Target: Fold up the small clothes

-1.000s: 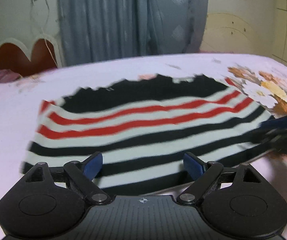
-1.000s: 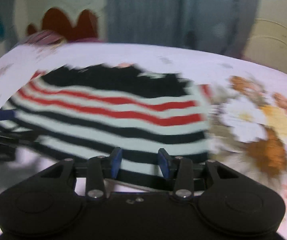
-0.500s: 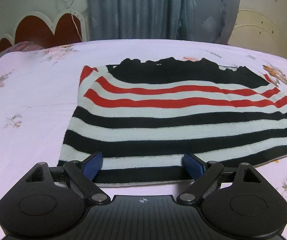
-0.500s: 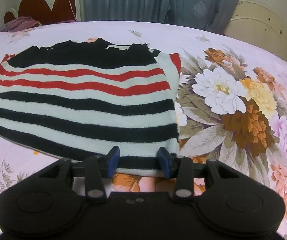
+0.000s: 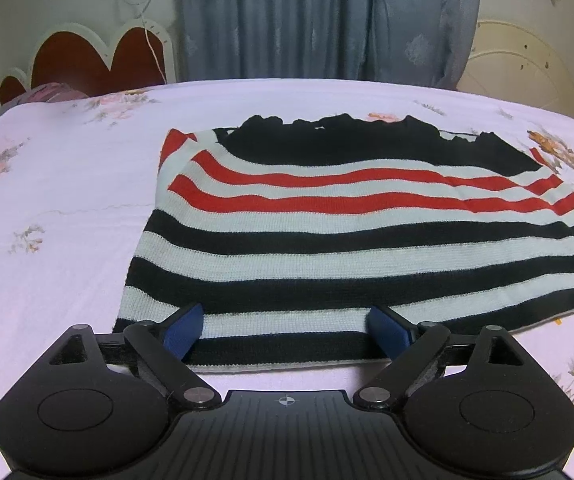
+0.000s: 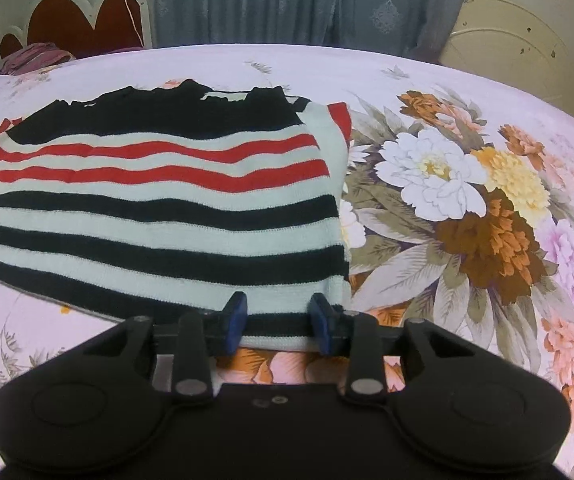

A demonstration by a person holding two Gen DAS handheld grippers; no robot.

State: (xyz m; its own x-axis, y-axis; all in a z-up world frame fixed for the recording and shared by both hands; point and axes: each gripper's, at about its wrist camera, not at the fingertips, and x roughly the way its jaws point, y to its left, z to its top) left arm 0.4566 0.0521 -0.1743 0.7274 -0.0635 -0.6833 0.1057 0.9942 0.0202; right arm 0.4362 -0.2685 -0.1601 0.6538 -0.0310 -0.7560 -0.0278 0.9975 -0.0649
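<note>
A small knit sweater [image 5: 347,236] with black, white and red stripes lies flat on the bed. It also shows in the right wrist view [image 6: 159,208]. My left gripper [image 5: 285,330] is wide open, its blue pads [image 5: 183,330] over the near hem at the sweater's left front corner. My right gripper [image 6: 279,322] is partly open, its blue pads [image 6: 235,318] over the near hem at the sweater's right front corner. Neither gripper holds the cloth.
The bed has a pink sheet [image 5: 47,248] with a large flower print [image 6: 467,208] to the right of the sweater. A red headboard [image 5: 99,60], grey curtains [image 5: 319,16] and a crumpled pink cloth [image 6: 35,58] stand at the back.
Both grippers have swung over and settled at the sweater's near hem. The views have gone from blurred to steady. The jaw openings look unchanged.
</note>
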